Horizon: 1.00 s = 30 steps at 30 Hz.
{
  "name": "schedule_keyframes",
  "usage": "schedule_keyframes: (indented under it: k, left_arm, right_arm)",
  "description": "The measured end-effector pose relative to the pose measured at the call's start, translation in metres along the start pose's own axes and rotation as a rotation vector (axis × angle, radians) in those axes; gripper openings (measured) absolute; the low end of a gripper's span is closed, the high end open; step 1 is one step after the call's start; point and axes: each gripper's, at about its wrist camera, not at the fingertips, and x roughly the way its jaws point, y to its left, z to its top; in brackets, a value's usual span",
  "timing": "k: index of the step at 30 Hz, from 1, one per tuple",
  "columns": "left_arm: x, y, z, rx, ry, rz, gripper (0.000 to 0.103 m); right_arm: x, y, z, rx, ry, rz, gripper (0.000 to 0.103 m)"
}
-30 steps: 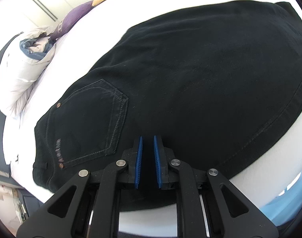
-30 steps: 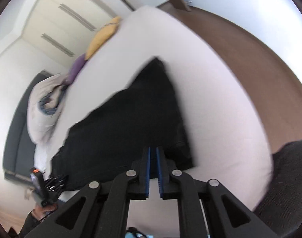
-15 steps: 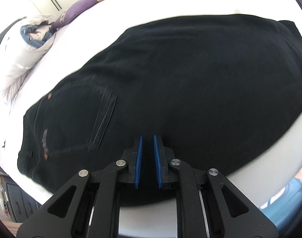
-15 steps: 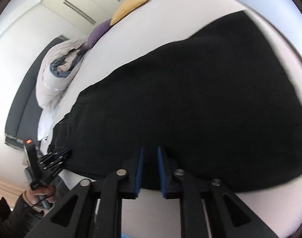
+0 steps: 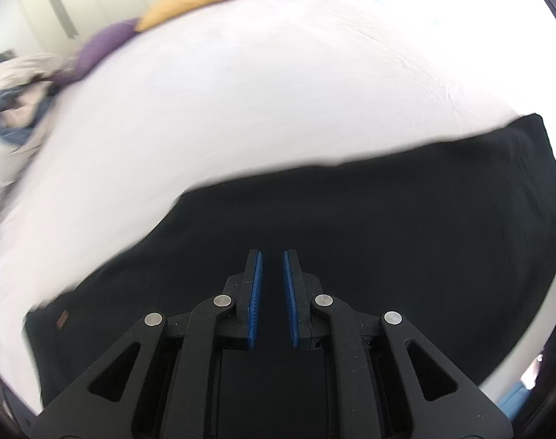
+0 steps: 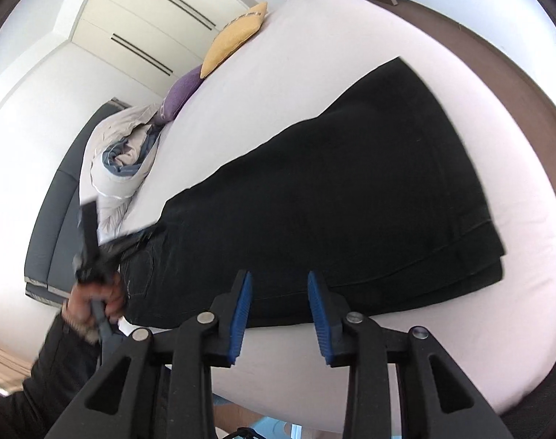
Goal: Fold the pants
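Black pants (image 6: 332,201) lie folded lengthwise on the white bed (image 6: 314,36), waistband at the left, hems at the right. My right gripper (image 6: 279,278) hovers over their near long edge. Its jaws are opening and nothing is pressed between the blue pads. In the left wrist view the pants (image 5: 387,237) fill the lower half, blurred. My left gripper (image 5: 271,256) is shut above the cloth with nothing in it. A person's hand (image 6: 95,300) holds that gripper's handle by the waistband end.
A yellow pillow (image 6: 237,36), a purple pillow (image 6: 182,91) and a bunched duvet (image 6: 124,157) sit at the head of the bed against a dark headboard (image 6: 58,219). White wardrobe doors (image 6: 150,18) stand behind. Brown floor (image 6: 497,55) runs past the bed's far edge.
The left wrist view has swung up across the pants toward the far sheet, and the back pocket has left the frame. The right gripper's jaws have opened from nearly shut.
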Motion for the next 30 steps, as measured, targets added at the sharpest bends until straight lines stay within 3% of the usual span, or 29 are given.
schedule_keyframes:
  k: [2,4,6,8,10,11,16,19,22,25,30]
  left_arm:
    - [0.032,-0.004,0.014,0.03,0.073,0.027,0.012]
    - [0.044,0.002,0.022,0.003,0.053,0.044,0.012]
    - [0.046,0.017,0.028,-0.069,0.054,0.021,0.015]
    - [0.042,0.032,0.027,-0.11,0.051,0.07,0.016]
    - [0.034,0.042,0.02,-0.141,0.052,0.14,0.016]
    - [0.027,0.044,0.017,-0.15,0.046,0.141,0.016]
    - [-0.016,0.012,-0.016,-0.068,0.002,0.105,0.016]
    - [-0.037,-0.006,-0.044,-0.062,-0.002,0.073,0.016]
    - [-0.032,-0.026,-0.071,-0.066,0.025,0.035,0.016]
    - [-0.021,-0.038,-0.087,-0.078,0.013,0.057,0.016]
    - [-0.019,-0.022,-0.083,-0.146,0.033,0.012,0.016]
  right_arm:
    - [0.008,0.006,0.004,-0.001,0.012,-0.009,0.035]
    - [0.001,0.005,0.004,0.021,0.007,-0.012,0.035]
    - [-0.008,-0.002,-0.002,0.062,-0.011,-0.014,0.037]
    - [-0.023,-0.021,-0.014,0.12,-0.039,-0.022,0.046]
    - [-0.032,-0.035,-0.026,0.176,-0.076,-0.003,0.048]
    - [-0.034,-0.042,-0.031,0.215,-0.099,0.008,0.049]
    - [-0.023,-0.06,-0.032,0.359,-0.148,0.071,0.059]
    - [-0.017,-0.07,-0.029,0.44,-0.196,0.08,0.06]
    - [-0.021,-0.084,-0.029,0.505,-0.231,0.112,0.06]
    - [-0.021,-0.091,-0.029,0.533,-0.266,0.125,0.06]
    - [-0.036,-0.108,-0.029,0.615,-0.326,0.155,0.059]
